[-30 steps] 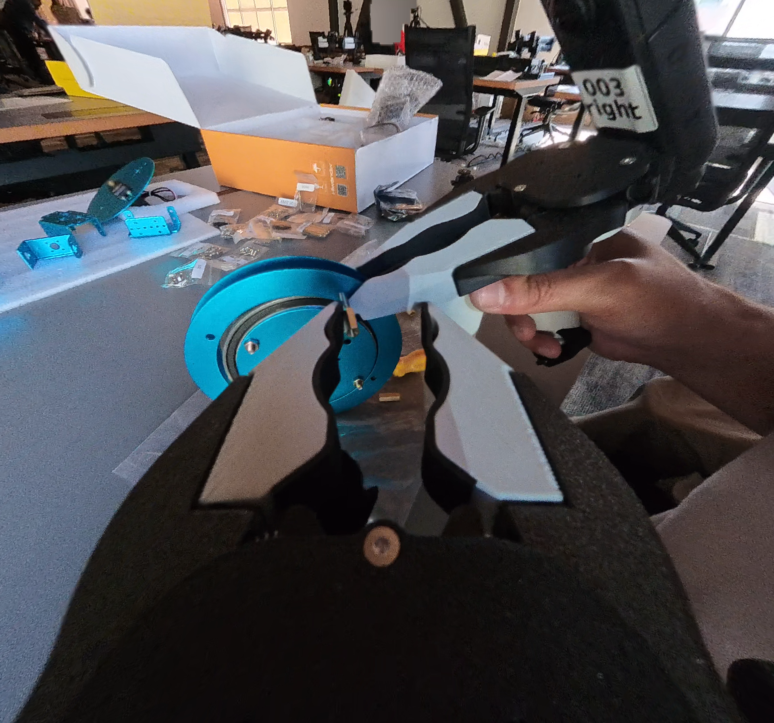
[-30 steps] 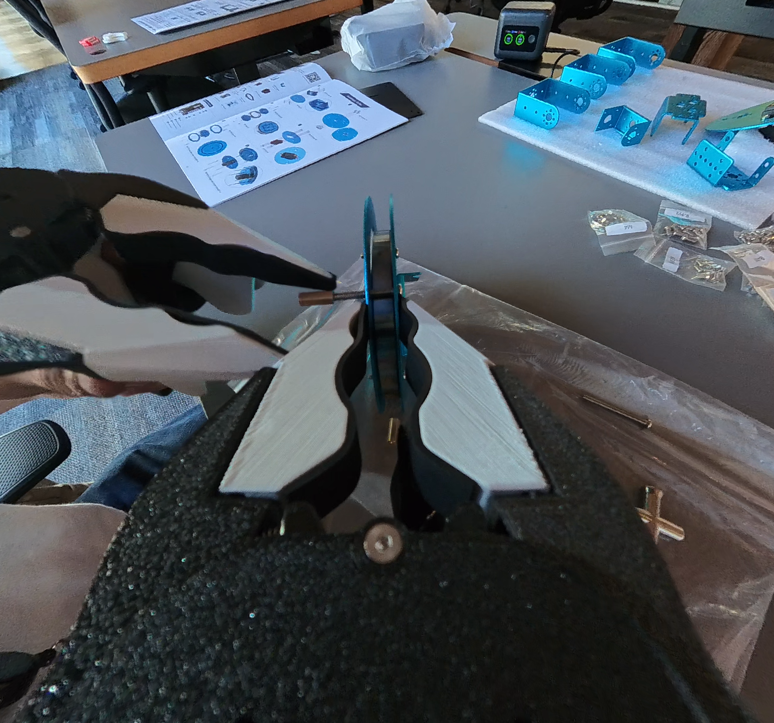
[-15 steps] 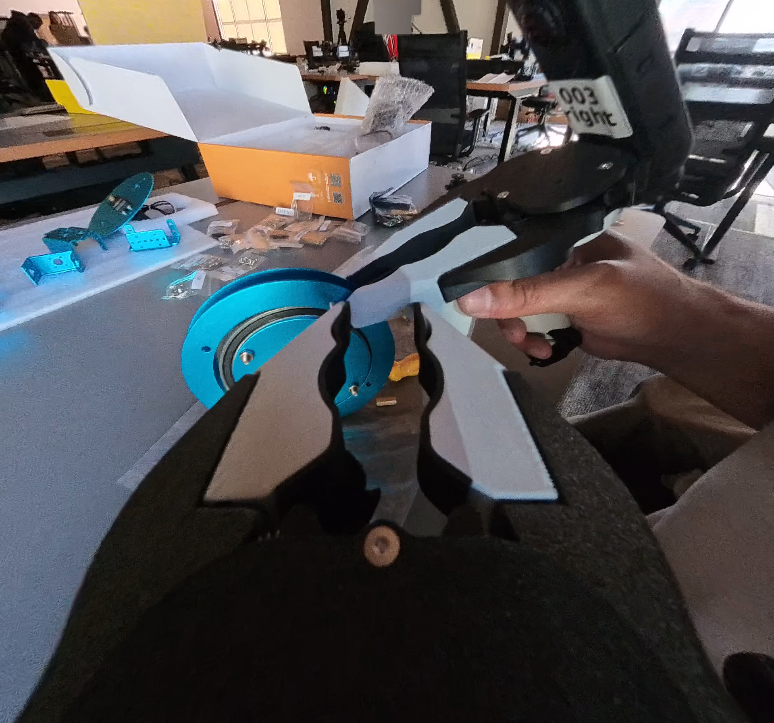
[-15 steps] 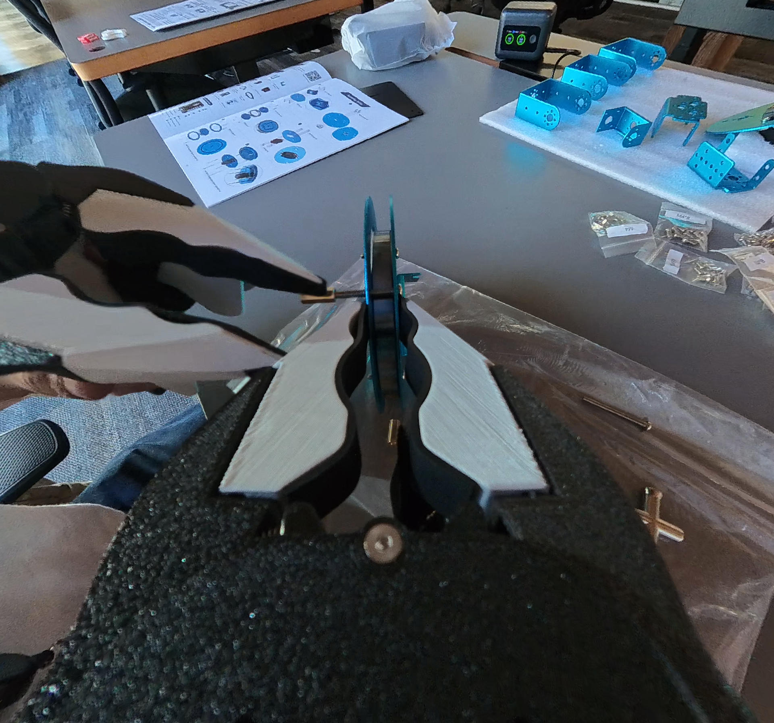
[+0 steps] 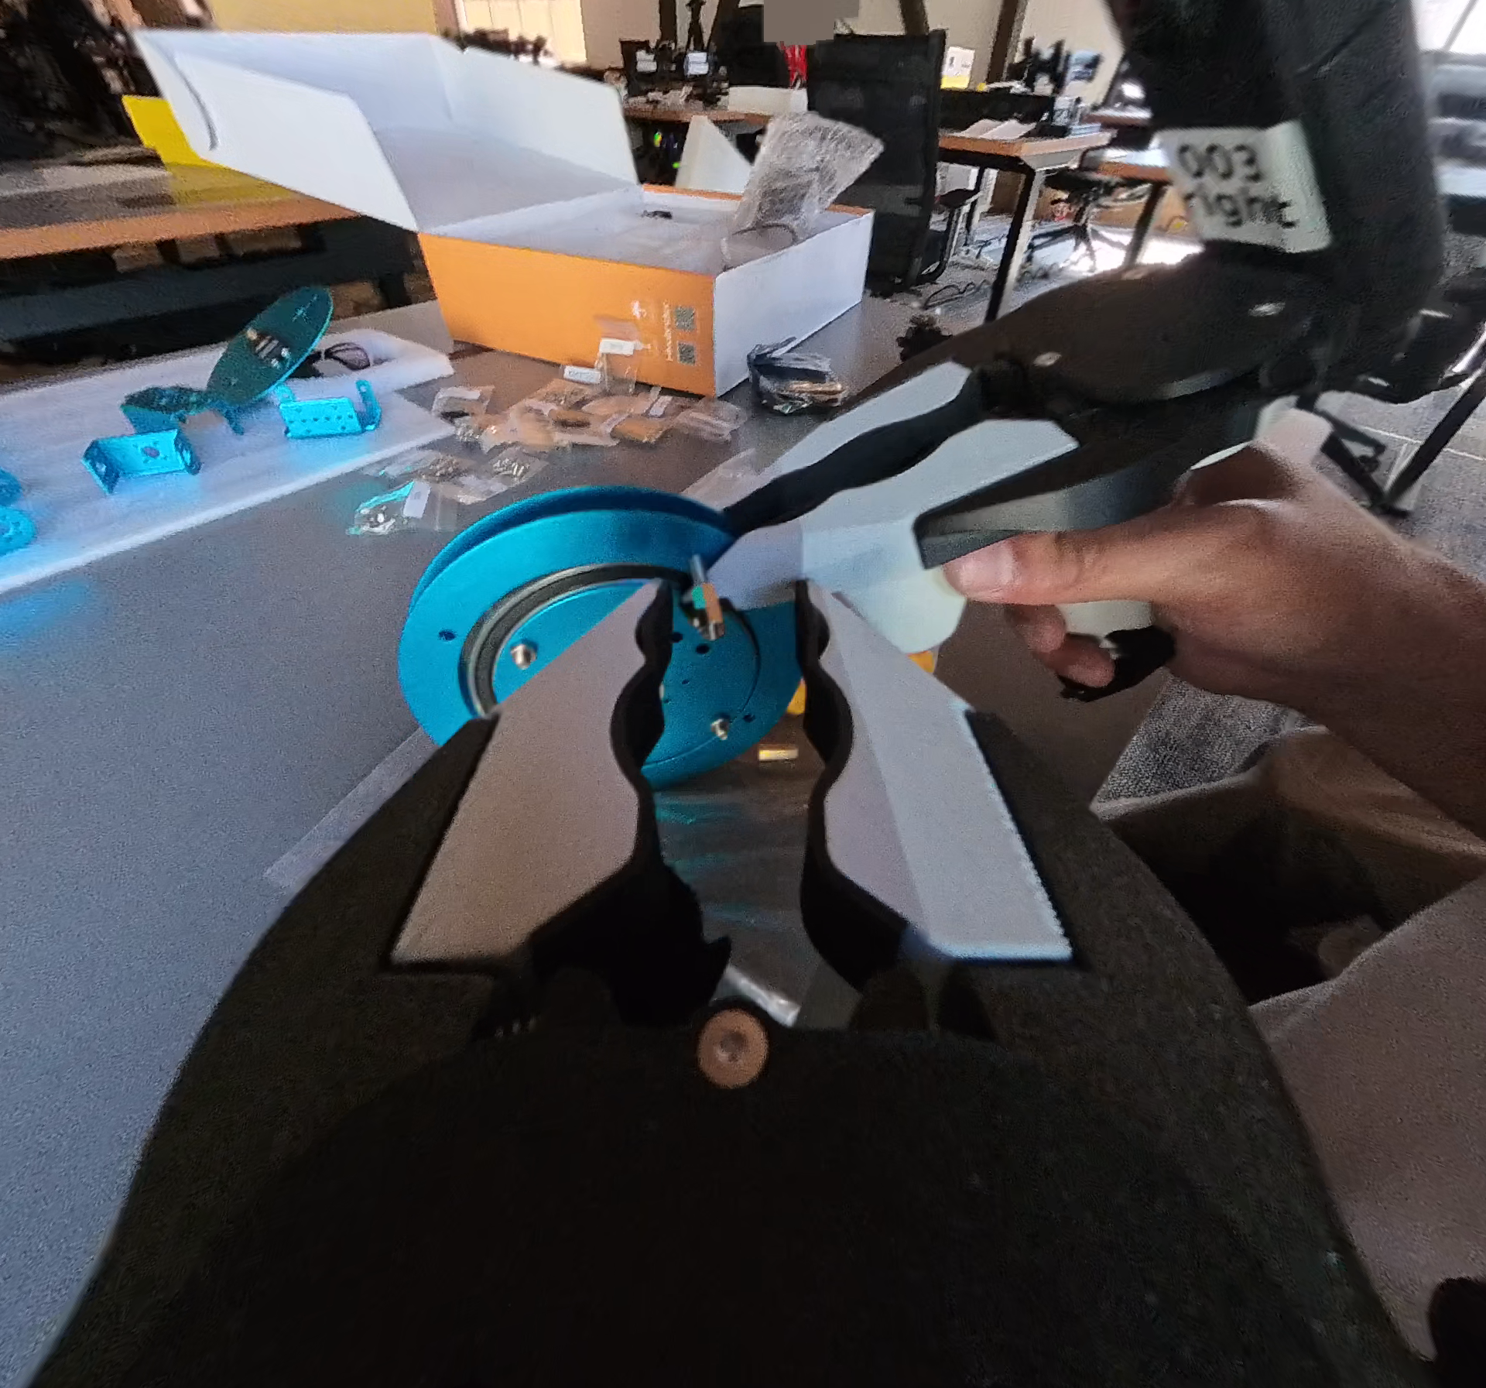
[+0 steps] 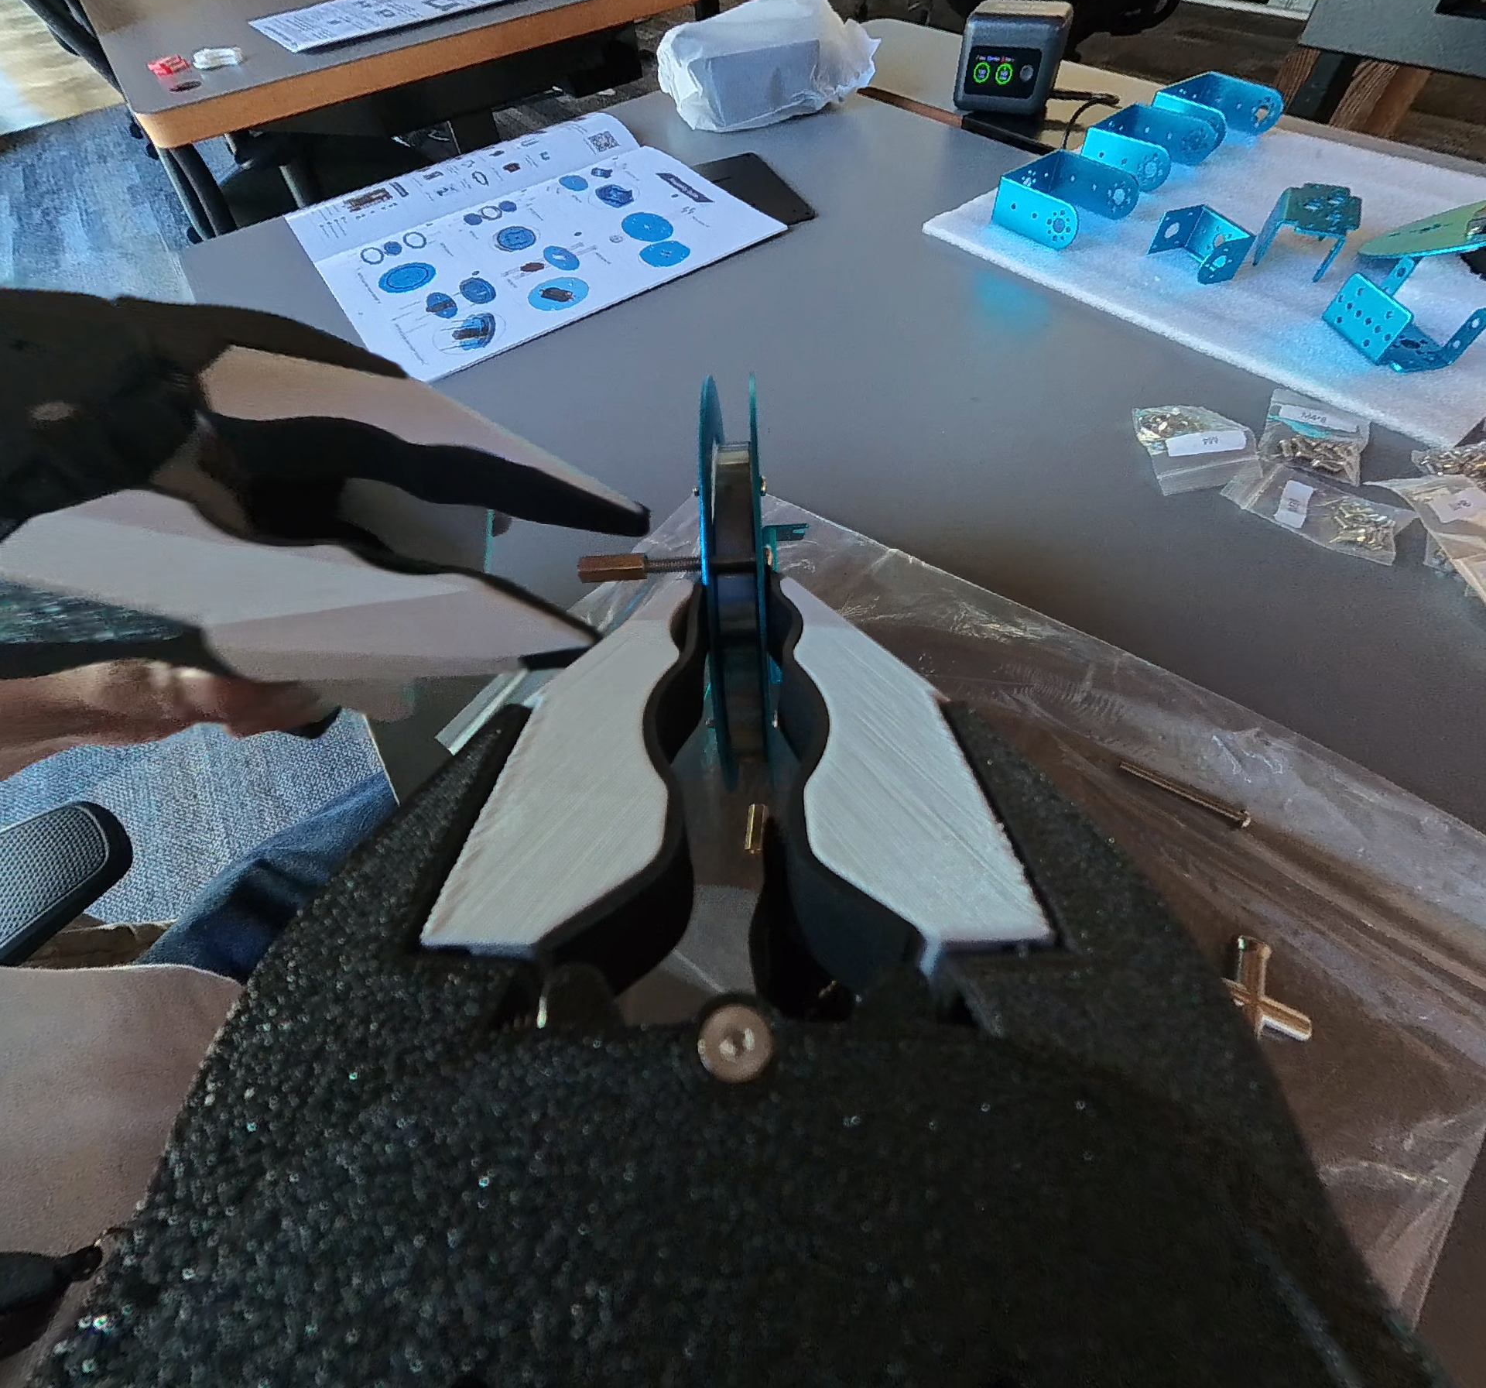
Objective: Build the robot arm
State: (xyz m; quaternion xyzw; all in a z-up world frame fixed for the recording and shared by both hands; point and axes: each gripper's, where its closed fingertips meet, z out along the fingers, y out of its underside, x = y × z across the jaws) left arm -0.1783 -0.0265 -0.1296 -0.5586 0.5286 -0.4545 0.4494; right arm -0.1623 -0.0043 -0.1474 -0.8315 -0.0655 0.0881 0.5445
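**Brass standoff waits at the face of a clamped blue turntable**

To the left of the right gripper's own fingers, the left gripper [image 6: 619, 585] hangs with its jaws apart and nothing between them, its fingertips [image 6: 627, 521] just beside the free end of a brass standoff [image 6: 613, 568]. The standoff sits on a threaded screw that passes through the blue turntable bearing [image 6: 728, 545] straight ahead. The right gripper [image 6: 733, 609] is clamped on that disc assembly, holding it on edge above a clear plastic sheet [image 6: 1206, 706]. From the left wrist view, the standoff [image 5: 706, 609] stands off the disc's face [image 5: 563, 569] directly ahead of the left gripper's [image 5: 728, 609] tips.

The step in hand looks like seating the standoff; doing it well likely means closing squarely on its hexagonal flats, staying in line with the screw, while the clamp keeps the disc from turning. To the right of the grippers lie loose brass pieces [image 6: 1269, 999], bags of hardware [image 6: 1303, 505] and blue brackets [image 6: 1061, 199].
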